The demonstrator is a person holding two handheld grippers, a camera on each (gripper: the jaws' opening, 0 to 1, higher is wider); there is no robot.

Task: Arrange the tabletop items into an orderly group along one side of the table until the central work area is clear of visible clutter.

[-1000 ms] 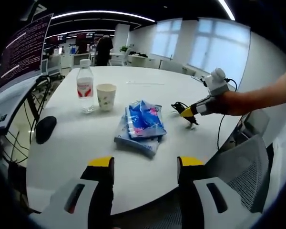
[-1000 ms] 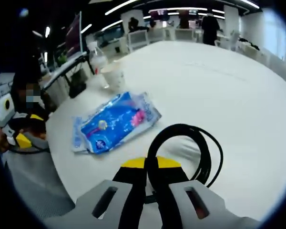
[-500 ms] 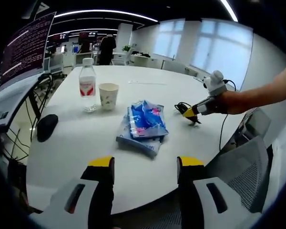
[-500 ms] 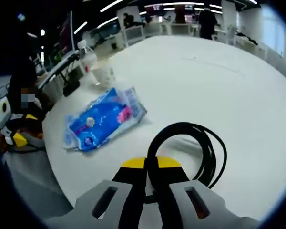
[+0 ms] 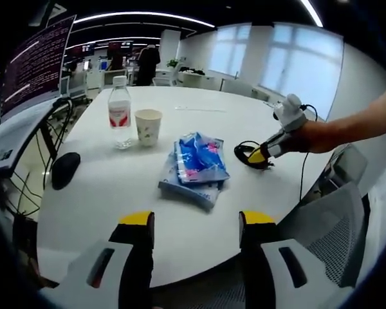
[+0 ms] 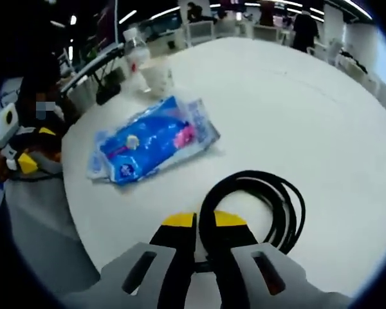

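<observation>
My right gripper is shut on a coiled black cable that hangs just over the white table. In the left gripper view the same right gripper holds the black cable right of the blue wipe packs. Beyond the blue wipe packs stand a paper cup and a water bottle. A black mouse lies at the left. My left gripper stands open above the table's near edge, holding nothing.
A monitor and tangled cables sit on a desk at the left. A mesh chair stands by the table's right edge. A person's arm reaches in from the right. Office desks fill the background.
The right gripper has carried the cable a little nearer the blue packs. Its view has tilted, so the packs, cup and bottle sit higher and closer. The left gripper stays put.
</observation>
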